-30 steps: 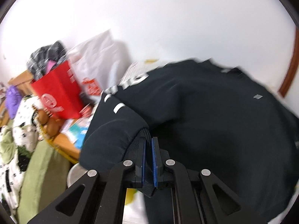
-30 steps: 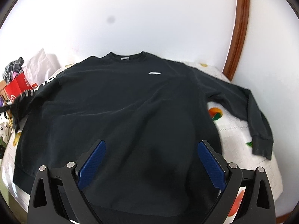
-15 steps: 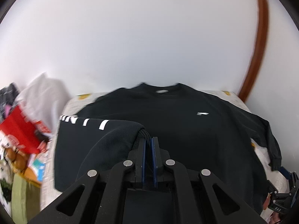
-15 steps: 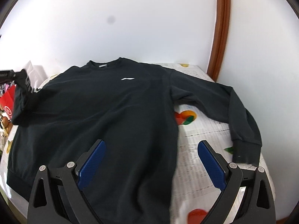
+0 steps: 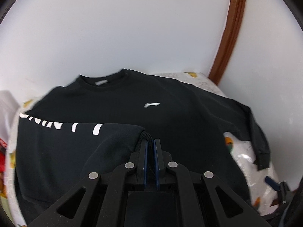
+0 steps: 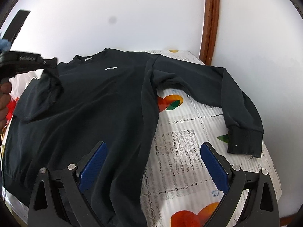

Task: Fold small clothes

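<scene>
1. Setting: white walls, brown door frame (image 6: 210, 22); surface (image 6: 181, 141) under a lace-and-fruit-print cloth.
2. Left gripper (image 5: 151, 151): fingers narrow, pinching the left cuff (image 5: 144, 137) above the chest.
3. Sweatshirt (image 6: 98, 104): black, face-up, soft, limp; likely to drape. Best held at cuffs and hem.
4. Right gripper (image 6: 151, 167): fingers wide, holding nothing, above the hem.
5. Right cuff (image 6: 244, 141): flat.
6. Hidden: hem, near edge.

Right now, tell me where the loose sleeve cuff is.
In the right wrist view the free cuff lies flat on the lace tablecloth at the right, beyond the open right gripper.
</scene>
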`<state>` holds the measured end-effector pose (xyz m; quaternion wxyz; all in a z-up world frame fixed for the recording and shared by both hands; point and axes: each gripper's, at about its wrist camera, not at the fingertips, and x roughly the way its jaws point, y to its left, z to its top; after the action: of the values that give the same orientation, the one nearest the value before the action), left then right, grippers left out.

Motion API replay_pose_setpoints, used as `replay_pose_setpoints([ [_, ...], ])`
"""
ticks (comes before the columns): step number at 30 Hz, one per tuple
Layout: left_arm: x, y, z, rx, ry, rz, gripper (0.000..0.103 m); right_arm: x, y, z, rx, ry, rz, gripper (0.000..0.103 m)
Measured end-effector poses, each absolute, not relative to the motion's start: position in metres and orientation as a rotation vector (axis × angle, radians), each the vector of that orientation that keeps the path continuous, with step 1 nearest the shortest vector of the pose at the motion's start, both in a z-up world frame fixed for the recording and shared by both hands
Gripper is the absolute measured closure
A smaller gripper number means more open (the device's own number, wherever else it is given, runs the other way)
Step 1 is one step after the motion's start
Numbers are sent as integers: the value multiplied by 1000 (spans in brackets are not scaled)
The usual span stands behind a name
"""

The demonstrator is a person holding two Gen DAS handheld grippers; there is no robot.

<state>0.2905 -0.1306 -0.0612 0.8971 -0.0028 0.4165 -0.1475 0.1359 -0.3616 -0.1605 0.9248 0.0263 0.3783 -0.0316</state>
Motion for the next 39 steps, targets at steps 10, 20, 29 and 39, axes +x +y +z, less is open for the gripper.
replay_pose_setpoints([
  [10,275,-72,-50,-15,790,-298,62,152,-320,-147,-26,752,18,5],
  [20,263,74,-86,-34,821,-10,52,209,-263,-143,-48,771,107,27],
  [29,267,170,-154,-67,928,178,52,279,-242,-175,-12,875,134,46],
  [39,307,178,-177,-82,933,98,65,315,-238,-194,13,905,72,87],
])
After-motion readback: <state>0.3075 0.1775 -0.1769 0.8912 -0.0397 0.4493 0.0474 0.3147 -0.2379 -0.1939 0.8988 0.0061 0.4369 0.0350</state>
